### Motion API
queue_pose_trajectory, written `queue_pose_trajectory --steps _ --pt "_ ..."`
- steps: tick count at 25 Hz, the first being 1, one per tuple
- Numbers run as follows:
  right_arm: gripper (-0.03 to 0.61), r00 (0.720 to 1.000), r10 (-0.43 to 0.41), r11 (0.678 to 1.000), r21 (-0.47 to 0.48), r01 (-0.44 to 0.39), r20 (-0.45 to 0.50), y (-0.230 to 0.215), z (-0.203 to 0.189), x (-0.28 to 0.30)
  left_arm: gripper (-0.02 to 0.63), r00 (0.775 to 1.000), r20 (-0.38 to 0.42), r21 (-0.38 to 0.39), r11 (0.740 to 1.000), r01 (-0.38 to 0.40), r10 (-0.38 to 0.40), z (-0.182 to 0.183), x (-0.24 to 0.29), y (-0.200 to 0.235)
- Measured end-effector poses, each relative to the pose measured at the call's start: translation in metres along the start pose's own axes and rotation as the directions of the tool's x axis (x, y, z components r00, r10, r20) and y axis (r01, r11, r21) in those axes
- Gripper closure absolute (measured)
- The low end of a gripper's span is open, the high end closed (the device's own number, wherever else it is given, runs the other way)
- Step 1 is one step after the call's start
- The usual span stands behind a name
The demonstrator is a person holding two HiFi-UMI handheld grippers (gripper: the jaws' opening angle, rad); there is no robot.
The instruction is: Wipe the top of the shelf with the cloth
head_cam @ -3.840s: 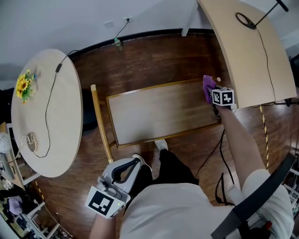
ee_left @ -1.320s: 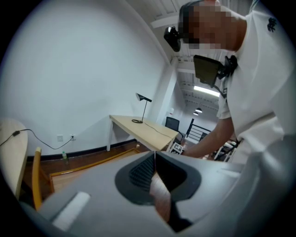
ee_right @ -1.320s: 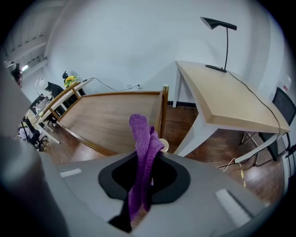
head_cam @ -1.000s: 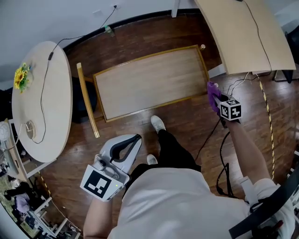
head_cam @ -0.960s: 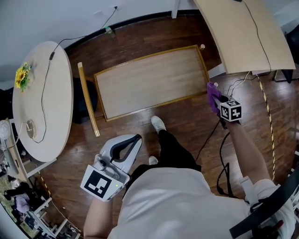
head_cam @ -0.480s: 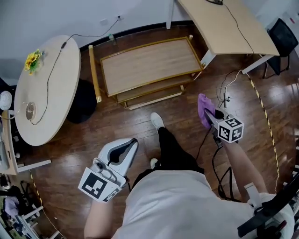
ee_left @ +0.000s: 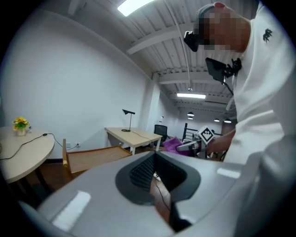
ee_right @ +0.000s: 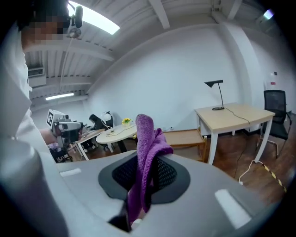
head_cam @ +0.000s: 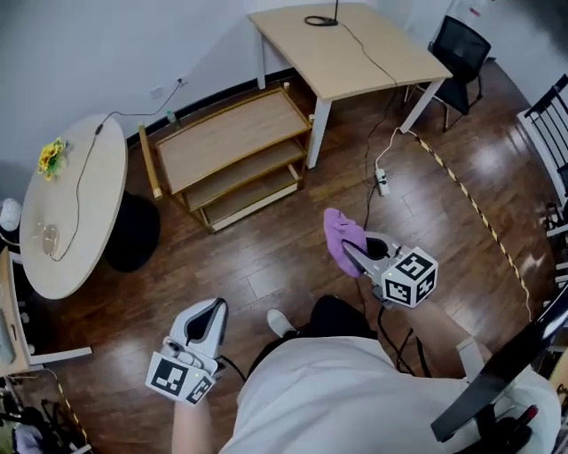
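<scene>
The purple cloth (head_cam: pixel 341 241) is pinched in my right gripper (head_cam: pixel 355 257) and hangs over the dark wood floor (head_cam: pixel 266 257), well apart from the shelf. In the right gripper view the cloth (ee_right: pixel 147 134) stands up in a folded bunch between the two jaws, which are pressed onto its lower part. The gripper's marker cube (head_cam: pixel 409 277) sits near me, just behind the jaws.

The wooden shelf (head_cam: pixel 232 142) stands far and to the left, three tiers, its top bare. Just right of it is the light wood desk (head_cam: pixel 355 53), with a black cable running across its top and a lamp base (head_cam: pixel 318 19) at the far edge; a black chair (head_cam: pixel 462 44) stands to the right of the desk. A white power strip (head_cam: pixel 381 183) lies on the floor between the desk and the cloth.

My left gripper (head_cam: pixel 209 317) hangs low at the near left — its jaws are pressed together at the tips, with nothing between them. Further left is the round table (head_cam: pixel 71 222), with a small bunch of sunflowers (head_cam: pixel 49 158) at its far edge.
</scene>
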State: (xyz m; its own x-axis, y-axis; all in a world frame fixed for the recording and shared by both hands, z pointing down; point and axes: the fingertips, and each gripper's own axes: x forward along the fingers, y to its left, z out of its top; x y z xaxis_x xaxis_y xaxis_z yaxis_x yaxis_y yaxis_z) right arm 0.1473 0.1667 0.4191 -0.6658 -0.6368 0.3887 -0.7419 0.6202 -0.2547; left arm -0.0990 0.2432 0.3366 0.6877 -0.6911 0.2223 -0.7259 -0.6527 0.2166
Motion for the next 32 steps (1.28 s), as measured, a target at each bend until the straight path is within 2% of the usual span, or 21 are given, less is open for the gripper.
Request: queue_pose_trajectory --steps 5,8,11,16,21,28,32 --pt "0.528 0.995 0.028 0.997 -0.080 -0.020 0.098 0.013 0.027 -0.064 0.592 1.000 0.017 0.015 1.000 -0.019 0.019 -0.010 -0.002 -0.050" --pt "0.528 0.989 0.036 0.993 -0.113 -0.020 0.143 0.011 0.023 -0.126 0.592 0.999 0.029 0.042 0.999 -0.021 0.019 -0.013 0.011 -0.100" --pt "0.528 0.987 0.045 0.989 -0.149 -0.022 0.153 0.011 0.015 -0.169 0.592 0.998 0.057 0.017 1.000 -0.017 0.016 -0.016 0.020 -0.142" --pt "0.528 0.984 0.068 0.987 -0.154 -0.042 0.166 0.024 0.004 -0.198 0.592 0.998 0.037 -0.041 0.998 0.044 -0.042 -0.036 0.023 -0.176" --pt "0.528 0.974 0.072 0.988 -0.147 -0.040 0.216 0.020 -0.006 -0.257 0.592 0.998 0.018 -0.003 0.999 0.054 -0.053 -0.044 0.030 -0.235" --pt "0.528 0.965 0.062 0.986 -0.167 -0.019 0.253 0.028 0.004 -0.280 0.592 0.995 -0.012 0.034 0.994 0.099 -0.099 -0.036 0.030 -0.258" --pt "0.528 0.963 0.069 0.986 -0.167 -0.025 0.261 0.039 0.006 -0.285 0.592 0.994 0.010 0.063 0.992 0.106 -0.107 -0.022 0.029 -0.259"
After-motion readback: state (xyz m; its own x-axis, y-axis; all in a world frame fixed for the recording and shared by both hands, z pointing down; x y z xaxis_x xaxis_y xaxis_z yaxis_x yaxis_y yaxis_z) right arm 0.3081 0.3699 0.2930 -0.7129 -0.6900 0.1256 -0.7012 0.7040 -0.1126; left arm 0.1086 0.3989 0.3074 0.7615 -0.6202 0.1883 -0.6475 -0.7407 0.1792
